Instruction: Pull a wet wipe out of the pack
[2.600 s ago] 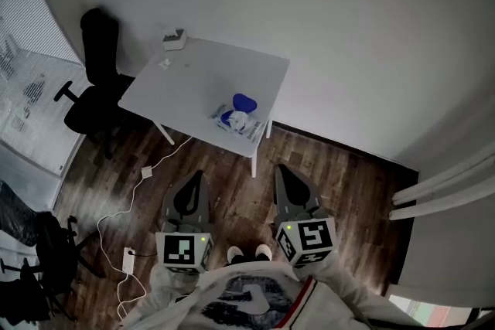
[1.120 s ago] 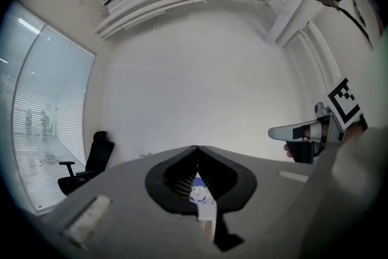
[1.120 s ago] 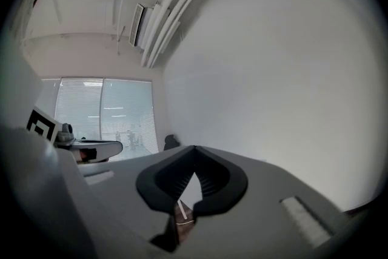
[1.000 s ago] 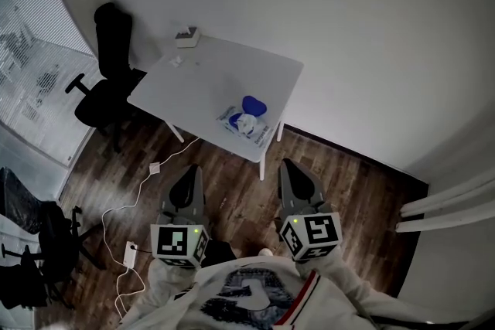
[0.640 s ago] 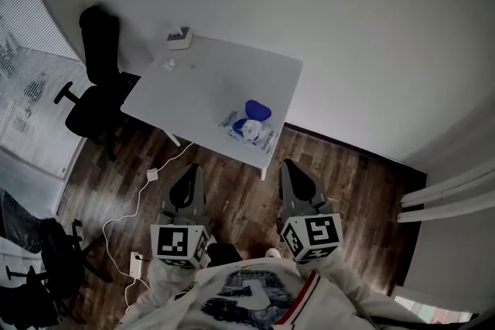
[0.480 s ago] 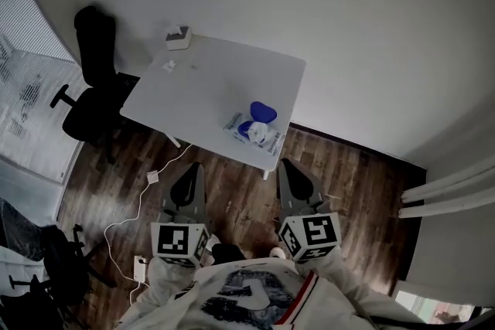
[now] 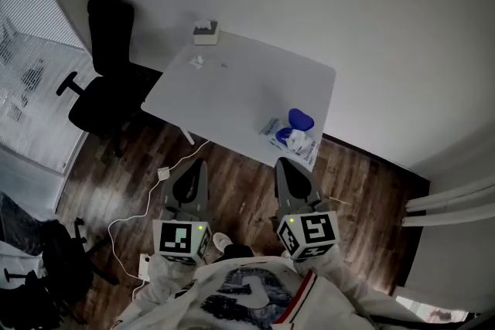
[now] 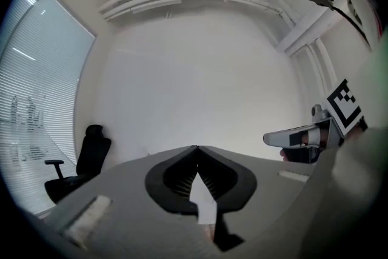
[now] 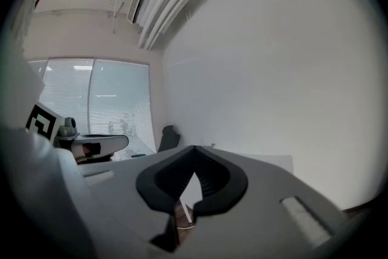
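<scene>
Currently: wet wipe pack [image 7: 292, 135], blue lid up, white wipe showing, on table [image 7: 232, 81] at near-right corner. Left gripper [image 7: 195, 171] & right gripper [image 7: 288, 171] apart from table, over wood floor [image 7: 240, 185]; both jaws closed tight, nothing betw. Office chair [image 7: 104, 81] at table's left

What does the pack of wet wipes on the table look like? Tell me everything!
The pack of wet wipes is a flat, pale, soft-looking packet. It lies on the white table, close to the near right corner. Its rounded blue lid is flipped open, and a crumpled white wipe pokes up from the opening. Only the table touches it. It is too small here to read any print.
</scene>
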A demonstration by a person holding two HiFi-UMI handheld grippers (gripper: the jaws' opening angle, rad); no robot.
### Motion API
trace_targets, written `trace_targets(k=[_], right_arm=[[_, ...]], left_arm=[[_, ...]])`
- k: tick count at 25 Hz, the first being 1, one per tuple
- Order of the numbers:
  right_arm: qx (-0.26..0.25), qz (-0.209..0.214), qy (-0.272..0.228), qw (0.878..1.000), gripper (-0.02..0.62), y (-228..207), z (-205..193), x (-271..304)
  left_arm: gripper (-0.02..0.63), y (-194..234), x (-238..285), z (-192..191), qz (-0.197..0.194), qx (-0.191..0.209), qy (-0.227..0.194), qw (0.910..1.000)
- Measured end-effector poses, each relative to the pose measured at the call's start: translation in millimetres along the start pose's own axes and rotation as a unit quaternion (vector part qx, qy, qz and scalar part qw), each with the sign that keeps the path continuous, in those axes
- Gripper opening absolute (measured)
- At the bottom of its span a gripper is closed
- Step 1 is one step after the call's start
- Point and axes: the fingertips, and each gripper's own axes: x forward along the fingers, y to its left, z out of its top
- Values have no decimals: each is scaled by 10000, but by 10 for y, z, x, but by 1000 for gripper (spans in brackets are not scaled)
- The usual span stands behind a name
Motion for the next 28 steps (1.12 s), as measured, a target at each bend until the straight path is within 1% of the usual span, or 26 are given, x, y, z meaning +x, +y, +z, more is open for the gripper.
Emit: trace_targets(k=[4,8,11,13,18,21,24,28], right_arm=[[-129,523,49,9985,6,684,-22,409],[-299,997,96,9945,6,1307,-22,759],[-341,1185,180,9922,6,1548,-77,943],[-339,1231,227,9916,6,1630,-112,1036],[-335,1197,341,9917,6,1714,-150,1204],[-275,1048,389,9934,6,1613,-177,1299],[-181,800,433,9957,6,1429,-217,1396],[-80,464,394,9981,6,1080,-216,1523]], left_arm=[[5,678,-297,-41,498,-71,-21,9987],[5,1332,-598,-90,1002,-117,-55,9949],[5,1653,-730,-154,1281,-206,-70,9915],[5,1777,-773,-187,1376,-227,-72,9902],[5,1974,-753,-249,1393,-298,17,9898],[5,2017,-613,-272,1313,-323,106,9908],[5,1991,-367,-308,1074,-348,213,9934],[5,1885,84,-379,664,-242,297,9971]])
